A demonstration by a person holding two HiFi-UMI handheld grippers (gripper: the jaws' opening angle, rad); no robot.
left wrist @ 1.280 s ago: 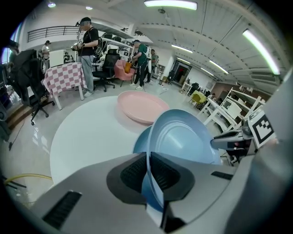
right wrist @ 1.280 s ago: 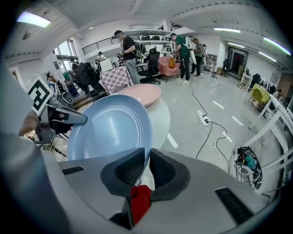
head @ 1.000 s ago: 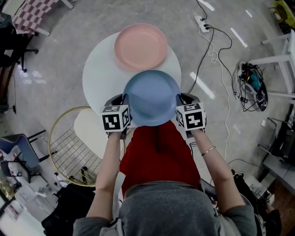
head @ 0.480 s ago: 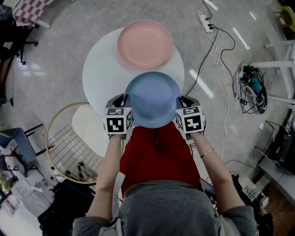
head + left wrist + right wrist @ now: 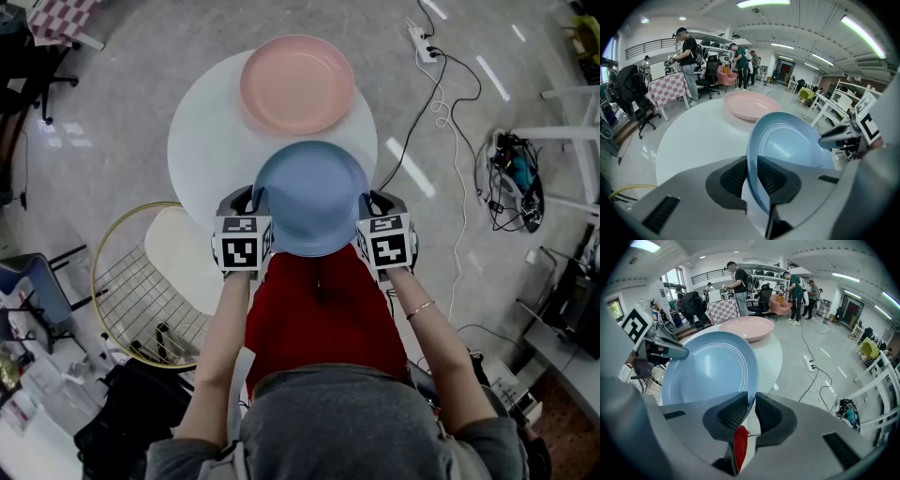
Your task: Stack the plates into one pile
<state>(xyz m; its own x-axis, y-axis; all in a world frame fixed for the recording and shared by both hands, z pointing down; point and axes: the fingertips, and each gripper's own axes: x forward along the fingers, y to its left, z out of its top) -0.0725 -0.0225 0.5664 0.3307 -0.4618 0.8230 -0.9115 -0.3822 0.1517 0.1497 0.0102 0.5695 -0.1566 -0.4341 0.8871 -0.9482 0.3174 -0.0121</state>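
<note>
A blue plate (image 5: pixel 309 197) hangs tilted over the near edge of the round white table (image 5: pixel 211 141), held by its rim from both sides. My left gripper (image 5: pixel 255 214) has the plate's left rim (image 5: pixel 752 154) between its pads. Its jaws are opening, and a narrow gap shows beside the rim. My right gripper (image 5: pixel 367 214) is shut on the right rim (image 5: pixel 750 397). A pink plate (image 5: pixel 297 82) lies on the far part of the table, also seen as the pink plate (image 5: pixel 751 105) in the left gripper view and the pink plate (image 5: pixel 746 328) in the right gripper view.
A wire chair with a yellow rim (image 5: pixel 141 291) stands at the table's left. Cables and a power strip (image 5: pixel 427 52) lie on the floor to the right. Several people (image 5: pixel 686 61) stand by a checkered table (image 5: pixel 665 89) far behind.
The blue plate and both grippers have edged forward toward the pink plate. The gap between the two plates looks a little smaller.
</note>
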